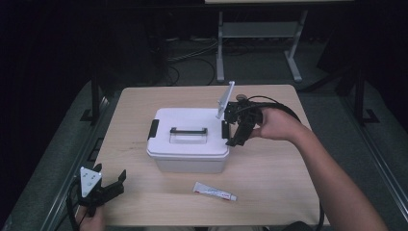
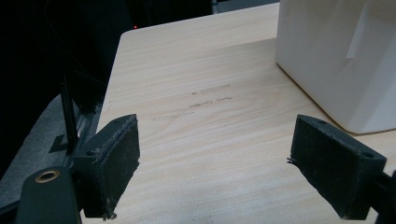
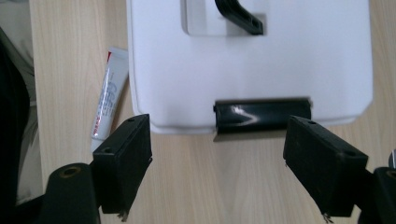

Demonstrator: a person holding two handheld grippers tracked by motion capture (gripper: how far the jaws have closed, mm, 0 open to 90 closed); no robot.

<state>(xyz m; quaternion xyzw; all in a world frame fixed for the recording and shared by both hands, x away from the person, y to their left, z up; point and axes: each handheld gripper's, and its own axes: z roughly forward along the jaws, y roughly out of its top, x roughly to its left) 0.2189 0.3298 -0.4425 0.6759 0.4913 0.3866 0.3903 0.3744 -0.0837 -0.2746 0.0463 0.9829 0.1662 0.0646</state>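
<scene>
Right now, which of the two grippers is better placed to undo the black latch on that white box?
The right gripper: it is open and lined up just off the black latch at the white box's end. The left gripper sits open near the table's front corner.

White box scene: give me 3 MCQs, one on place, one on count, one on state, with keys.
1. Where does the tube lie?
A. on the lid
B. on the table in front of the white box
C. between the left gripper's jaws

2. How many black side latches does the box show in the high view?
A. one
B. two
C. four

3. How are the right gripper's jaws?
A. open, facing a latch
B. shut on the handle
C. shut on the tube

Key: B, the tube rests on bare wood near the table's front edge; B, one latch at each end of the lid; A, the jaws stand wide apart, nothing between them.
</scene>
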